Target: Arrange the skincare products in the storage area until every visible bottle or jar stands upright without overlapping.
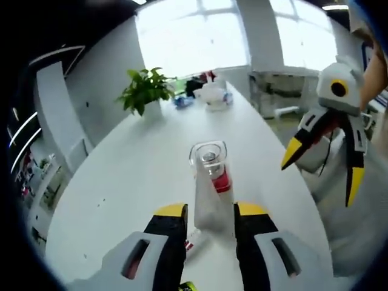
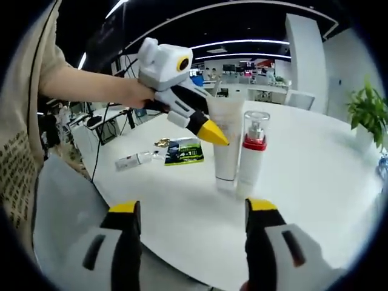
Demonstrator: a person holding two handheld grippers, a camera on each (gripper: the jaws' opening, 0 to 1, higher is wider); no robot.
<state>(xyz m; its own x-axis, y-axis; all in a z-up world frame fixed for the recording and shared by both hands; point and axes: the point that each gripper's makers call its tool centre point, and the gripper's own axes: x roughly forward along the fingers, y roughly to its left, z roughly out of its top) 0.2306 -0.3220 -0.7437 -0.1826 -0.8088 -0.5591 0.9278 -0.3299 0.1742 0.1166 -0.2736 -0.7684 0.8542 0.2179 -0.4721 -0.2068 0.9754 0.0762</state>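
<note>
While upright, white tube [image 2: 227, 145], clear-capped red-collared pump bottle [image 2: 252, 154], touching.

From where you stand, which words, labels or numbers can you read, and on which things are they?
No text can be read.
Green packet: has print, too blurred.
Small tube: label too small.
White tube: no print seen.
Pump bottle: red band, no words seen.

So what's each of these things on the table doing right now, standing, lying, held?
White tube: upright, left gripper shut on it.
Pump bottle: upright beside the tube.
Small tube: lying flat.
Green sachet: lying flat.
Right gripper: open, holding nothing.
</note>
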